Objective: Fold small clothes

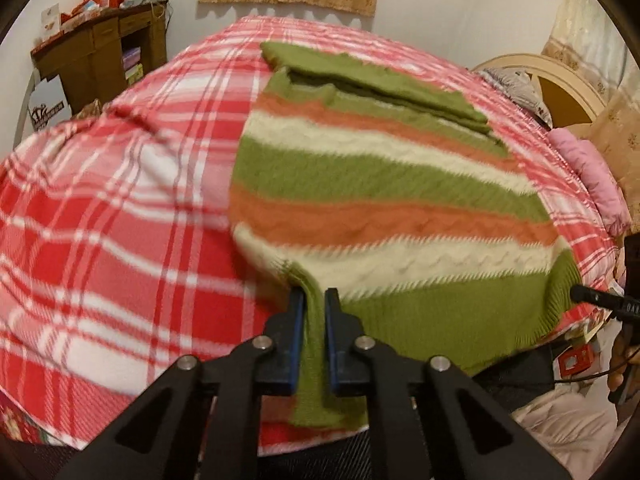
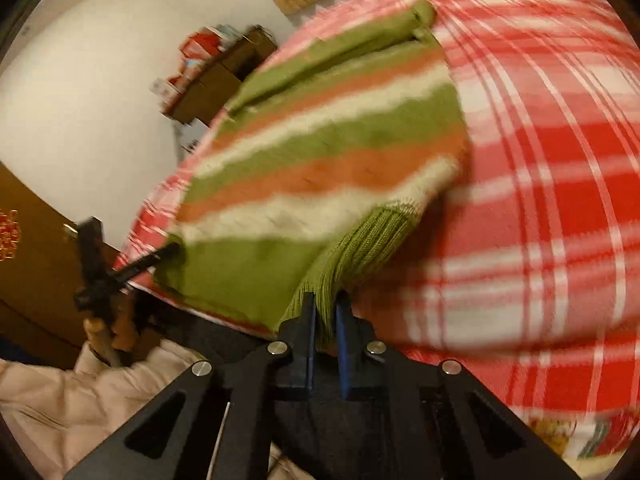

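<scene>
Left tongs clamped on green hem of striped sweater, near left corner. Right tongs clamped on ribbed hem, opposite corner. Sweater flat on plaid blanket at bed's near edge, sleeves folded across top. Bare blanket beside sweater, toward cabinet.

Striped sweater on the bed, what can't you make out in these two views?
- Sweater neckline: left wrist view, covered by its folded-over sleeves.
- Knit detail: right wrist view, motion blur.
- Shelf contents: left wrist view, too small.
- Bed's near edge: behind both grippers.
</scene>
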The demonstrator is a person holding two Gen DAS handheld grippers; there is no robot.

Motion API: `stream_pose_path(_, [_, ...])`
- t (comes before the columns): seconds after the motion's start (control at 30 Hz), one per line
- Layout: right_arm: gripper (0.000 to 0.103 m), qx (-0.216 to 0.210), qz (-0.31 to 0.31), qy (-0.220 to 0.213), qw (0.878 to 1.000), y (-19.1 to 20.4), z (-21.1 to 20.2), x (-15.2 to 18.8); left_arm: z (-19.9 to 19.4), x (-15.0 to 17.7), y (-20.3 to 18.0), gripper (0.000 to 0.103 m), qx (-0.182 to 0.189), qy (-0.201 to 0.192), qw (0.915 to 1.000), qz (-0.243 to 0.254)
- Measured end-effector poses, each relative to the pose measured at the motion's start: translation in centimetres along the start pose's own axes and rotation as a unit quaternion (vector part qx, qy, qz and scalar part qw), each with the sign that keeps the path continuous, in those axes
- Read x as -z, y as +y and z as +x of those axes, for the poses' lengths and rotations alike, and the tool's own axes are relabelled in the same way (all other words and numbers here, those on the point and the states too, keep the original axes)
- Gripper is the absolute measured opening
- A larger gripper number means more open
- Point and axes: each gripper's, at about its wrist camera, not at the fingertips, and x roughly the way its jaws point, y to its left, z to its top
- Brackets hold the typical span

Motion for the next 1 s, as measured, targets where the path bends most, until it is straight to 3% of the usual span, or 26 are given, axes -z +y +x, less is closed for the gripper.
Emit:
stream_pose_path(0.1, [0.004, -0.018, -0.004, -0.026, 0.999, 0.5, -0.3, -2.6, -0.7, -1.7, -0.8, 0.011, -0.004, -0.022, 0.9996, 0.016])
stream_pose_path(0.2, [0.004, -0.006, -0.019, -0.051, 0.998, 0.6, -0.3, -5.5, -1.2, -4.0, -0.8, 0.011, -0.006, -0.043, 0.9988, 0.022])
stream_pose_path(0.33, [0.003, 0.035, -0.03, -0.066, 0.997, -0.4, 0.6, -8.6, -1.0, -6.9, -0.2, 0.011, -0.041, -0.066, 0.9967, 0.022])
stream_pose_path(0.4, [0.0, 0.071, -0.027, -0.075, 0.994, -1.3, 1.0, -9.6, -1.1, -7.7, 0.5, 0.011, -0.038, -0.068, 0.9969, 0.01])
stream_pose_path(0.57, [0.0, 0.111, 0.005, -0.099, 0.989, -4.3, 0.9, -10.6, -2.8, -7.8, 3.1, 0.013, -0.068, -0.081, 0.9943, 0.011])
stream_pose_path(0.6, [0.0, 0.103, 0.006, -0.104, 0.989, -4.6, 0.5, -10.2, -3.3, -7.5, 3.6, 0.015, -0.068, -0.08, 0.9944, 0.012])
stream_pose_path(0.63, [0.0, 0.087, 0.008, -0.111, 0.99, -4.6, 0.1, -9.8, -3.6, -7.2, 4.1, 0.023, -0.063, -0.078, 0.9949, 0.009])
stream_pose_path(0.73, [0.001, 0.069, 0.006, -0.114, 0.991, -3.8, -0.7, -8.9, -3.9, -5.7, 5.4, 0.059, -0.057, -0.07, 0.9959, -0.004])
stream_pose_path(0.77, [0.001, 0.074, 0.001, -0.115, 0.991, -3.5, -1.0, -8.5, -3.7, -5.1, 5.4, 0.064, -0.056, -0.067, 0.9962, -0.006])
stream_pose_path(1.0, [0.002, 0.062, -0.008, -0.132, 0.989, -1.7, -2.5, -6.1, 0.2, -1.3, 3.6, 0.064, -0.013, 0.013, 0.9998, -0.006])
